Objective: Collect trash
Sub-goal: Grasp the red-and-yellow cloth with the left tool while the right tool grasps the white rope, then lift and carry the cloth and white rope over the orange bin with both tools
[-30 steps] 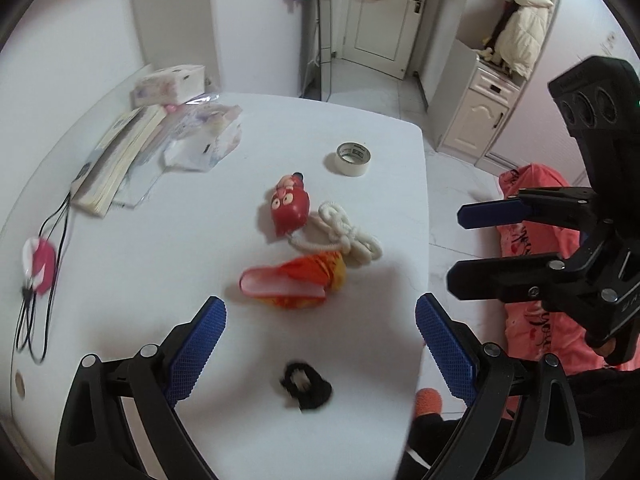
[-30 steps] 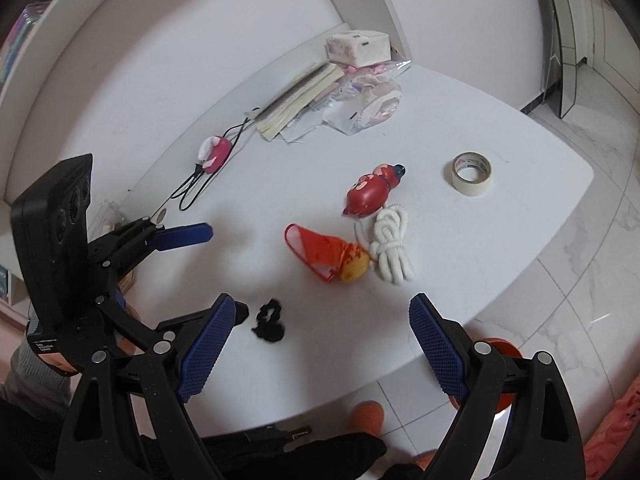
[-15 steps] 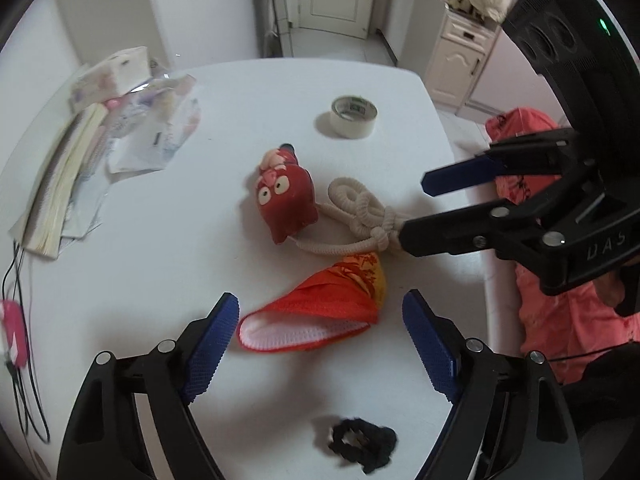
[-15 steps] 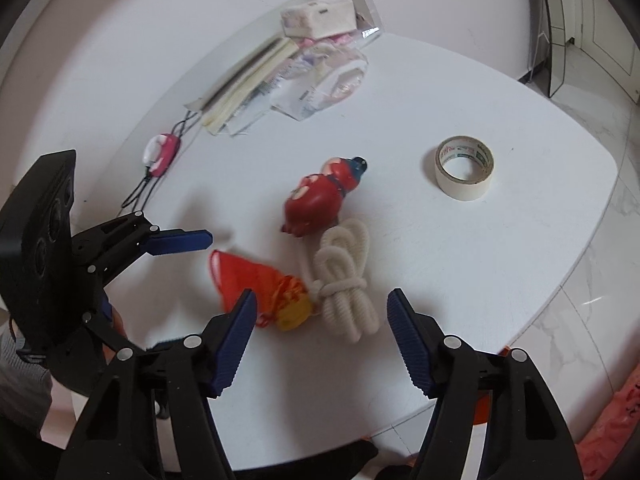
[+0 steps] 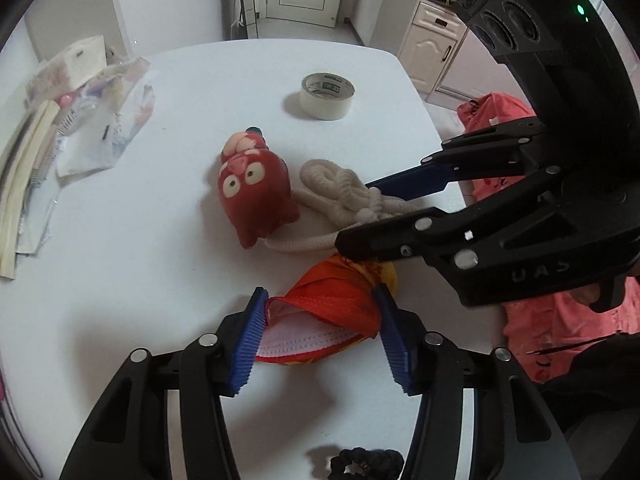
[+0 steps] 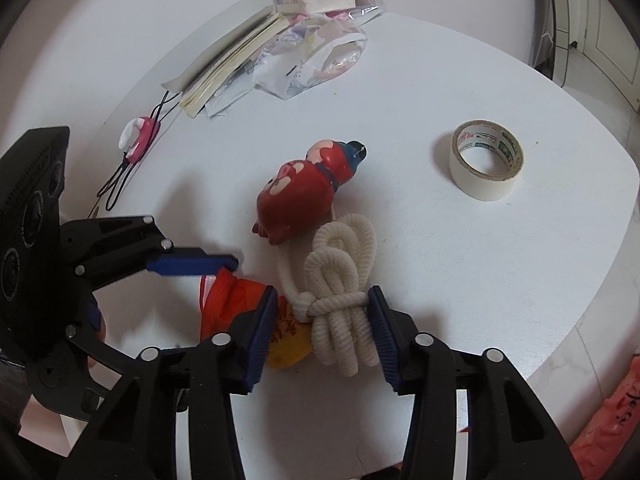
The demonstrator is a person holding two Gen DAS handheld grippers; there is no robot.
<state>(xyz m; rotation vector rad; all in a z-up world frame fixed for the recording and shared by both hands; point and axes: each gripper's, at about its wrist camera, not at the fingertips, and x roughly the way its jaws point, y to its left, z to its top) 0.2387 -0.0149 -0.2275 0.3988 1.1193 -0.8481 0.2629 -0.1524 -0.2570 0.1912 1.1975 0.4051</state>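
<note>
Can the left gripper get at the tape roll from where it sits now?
Probably not directly. The left gripper brackets the orange mask, and the red toy and white rope lie between it and the tape roll; it would have to lift over them.

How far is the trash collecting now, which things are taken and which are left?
Nothing looks collected yet. The left tool brackets the orange mask, and the right tool brackets the white rope; both jaws are not yet closed. The red toy, tape roll and black hair tie lie untouched on the table.
</note>
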